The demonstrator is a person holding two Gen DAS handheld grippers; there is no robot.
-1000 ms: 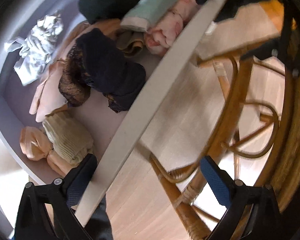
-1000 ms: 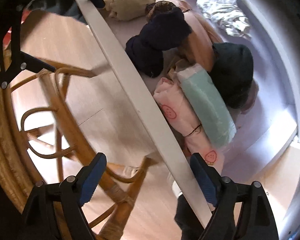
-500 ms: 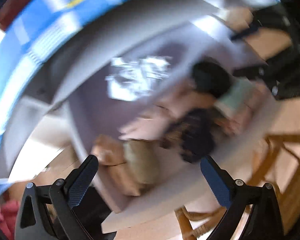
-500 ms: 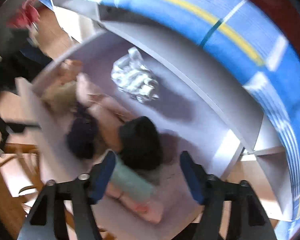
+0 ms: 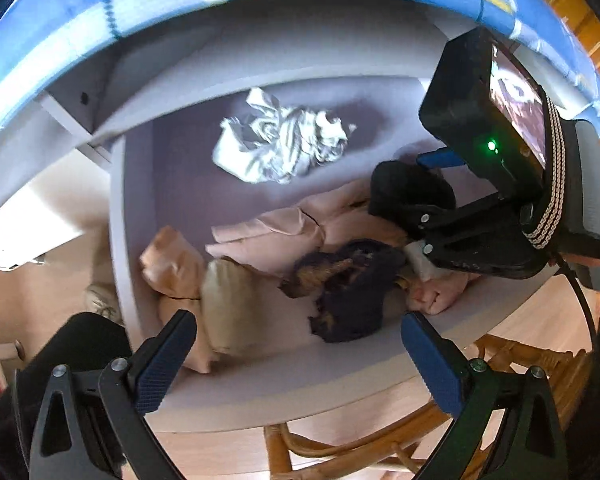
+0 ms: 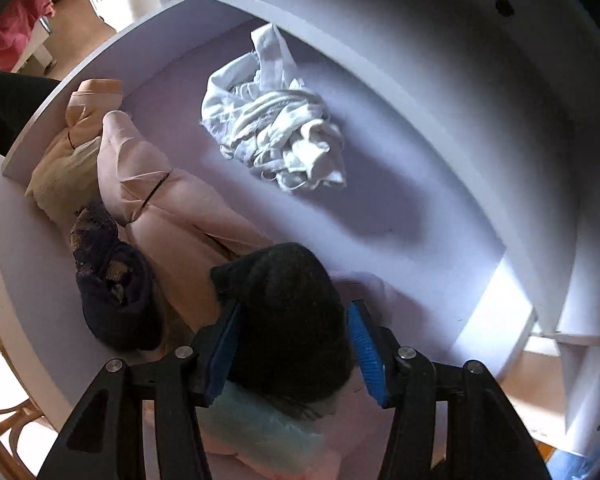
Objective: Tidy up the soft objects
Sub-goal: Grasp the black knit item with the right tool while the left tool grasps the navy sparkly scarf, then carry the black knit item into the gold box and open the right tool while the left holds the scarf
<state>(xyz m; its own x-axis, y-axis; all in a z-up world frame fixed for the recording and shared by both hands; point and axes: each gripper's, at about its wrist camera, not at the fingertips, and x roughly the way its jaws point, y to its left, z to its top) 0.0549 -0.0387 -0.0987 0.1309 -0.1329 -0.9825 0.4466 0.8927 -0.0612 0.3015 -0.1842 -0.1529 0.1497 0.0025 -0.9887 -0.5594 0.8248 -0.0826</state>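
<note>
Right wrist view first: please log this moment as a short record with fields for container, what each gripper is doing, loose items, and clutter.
container: pale lilac-white drawer, open, seen from above
right gripper: pointing down, blue pads closed on the black fuzzy fabric bundle
left gripper: open, empty, above the drawer's front edge
loose item: crumpled white cloth, alone near the back wall
clutter: peach-pink fabric roll, beige ribbed bundle, dark navy lace-trimmed garment, mint green folded cloth, packed along the front
</note>
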